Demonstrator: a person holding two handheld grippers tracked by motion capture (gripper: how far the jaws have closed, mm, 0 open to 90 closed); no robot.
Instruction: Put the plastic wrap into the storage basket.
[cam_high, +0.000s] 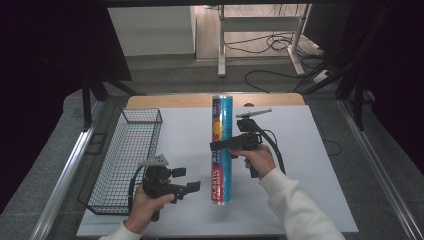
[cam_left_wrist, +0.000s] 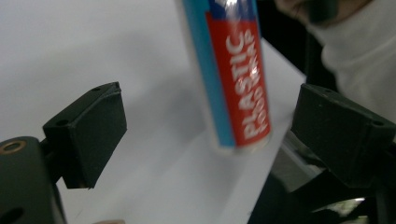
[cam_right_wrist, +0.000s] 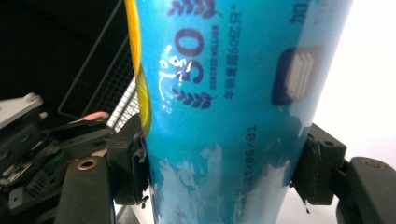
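Note:
A tall blue and red roll of plastic food wrap stands upright near the middle of the white table top. My right gripper is shut on the roll about halfway up. In the right gripper view both pads press the roll's blue sides, one on each side of my right gripper. My left gripper is open, low and just left of the roll's base. In the left gripper view the roll's lower end lies ahead, beyond the wide-apart jaws of my left gripper. Whether the base touches the table is unclear.
A black wire basket lies along the table's left side, close behind my left hand. The basket also shows behind the roll in the right gripper view. Bare white surface lies to the right of the roll. Desk legs and cables are on the floor beyond.

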